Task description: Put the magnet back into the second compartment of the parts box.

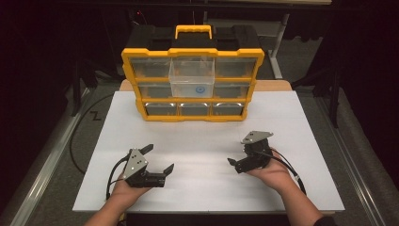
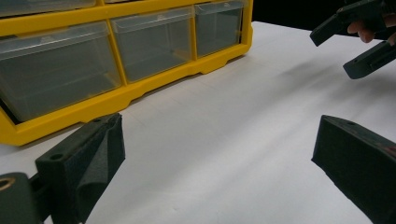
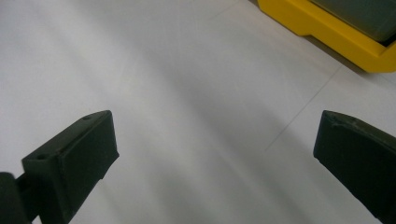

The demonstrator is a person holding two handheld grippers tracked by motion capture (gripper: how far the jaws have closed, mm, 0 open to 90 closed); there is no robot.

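Observation:
A yellow and black organizer case (image 1: 193,115) with clear drawers stands upright at the back of the white tabletop (image 1: 202,188). Its top middle drawer (image 1: 192,70) sticks out toward me, with a small blue round item (image 1: 200,87) inside. My left gripper (image 1: 159,157) hovers low over the front left of the table, open and holding nothing. My right gripper (image 1: 238,155) is at the front right, also open and holding nothing. The left gripper view shows its own jaws spread wide (image 2: 219,158), the case's bottom drawers (image 2: 116,93) and the right gripper (image 2: 359,39) farther off.
The right gripper view shows its spread jaws (image 3: 215,154) over bare white table, with a corner of the yellow case (image 3: 327,28) at the top right. Dark floor and metal frame legs surround the table. Black cables (image 1: 291,172) trail from both grippers.

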